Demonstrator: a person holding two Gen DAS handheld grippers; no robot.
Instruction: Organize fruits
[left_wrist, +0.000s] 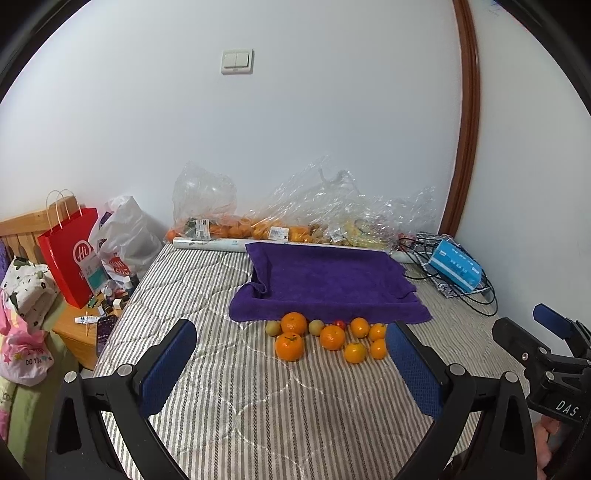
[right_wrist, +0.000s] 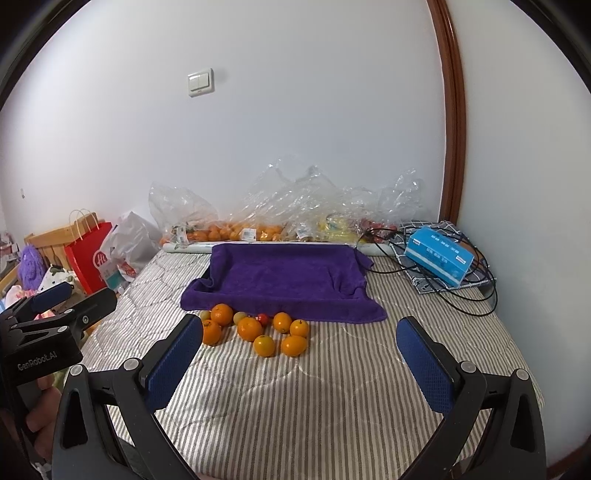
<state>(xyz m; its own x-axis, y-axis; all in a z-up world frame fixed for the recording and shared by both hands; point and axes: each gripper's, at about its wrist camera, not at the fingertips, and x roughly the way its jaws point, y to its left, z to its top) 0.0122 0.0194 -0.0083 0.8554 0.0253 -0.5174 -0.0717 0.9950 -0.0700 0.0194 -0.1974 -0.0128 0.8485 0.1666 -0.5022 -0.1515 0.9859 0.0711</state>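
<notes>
Nothing looks sorted so far. The fruit sits in a loose cluster on the striped bed (left_wrist: 258, 406), just in front of the purple towel (left_wrist: 328, 280), which is draped over what seems to be a shallow tray or box, though what lies under it cannot be told. The towel's hollow holds no fruit.

The cluster is mostly oranges (left_wrist: 290, 346), seven by count in the left view, some touching one another. Two small greenish fruits (left_wrist: 273, 328) lie at the back of the group near the towel's edge, and a small red fruit (left_wrist: 340, 324) sits between two oranges.

The left claw (left_wrist: 291, 363) has its fingers spread wide apart and holds nothing; it hangs above the bed, short of the fruit. The right claw (right_wrist: 299, 354) is likewise spread wide and empty, with the cluster ahead of it and a little to its left.

Judging by this, the whole job is still ahead: every fruit needs picking up and grouping, likely onto the towel. Clear bags (right_wrist: 258, 221) holding more fruit lie along the wall behind.
</notes>
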